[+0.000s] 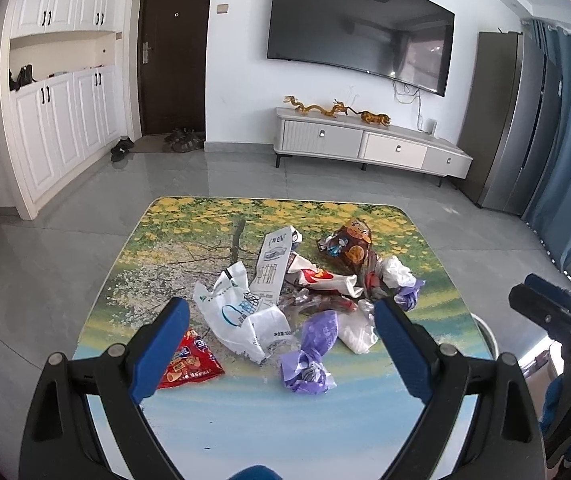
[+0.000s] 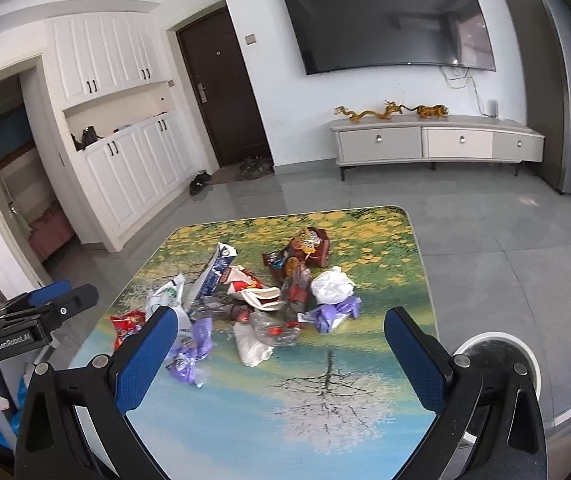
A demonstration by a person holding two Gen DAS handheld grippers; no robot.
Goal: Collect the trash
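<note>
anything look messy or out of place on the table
Yes: a heap of trash litters the table: a red snack packet, a milk carton lying flat, crumpled purple wrappers and white plastic bags.

Both cameras look from the near edge of the low table with the printed yellow-tree top (image 1: 189,216), each down along its own blue-padded fingers, close above the tabletop. The left wrist view sits left of centre and faces straight across the table (image 2: 381,224) toward the wall-mounted black television (image 1: 359,26). The right wrist view sits further right, angled leftward. Both share the heap of crumpled wrappers and bags (image 1: 305,292) mid-table (image 2: 253,300), and the television (image 2: 385,20) beyond.
</note>
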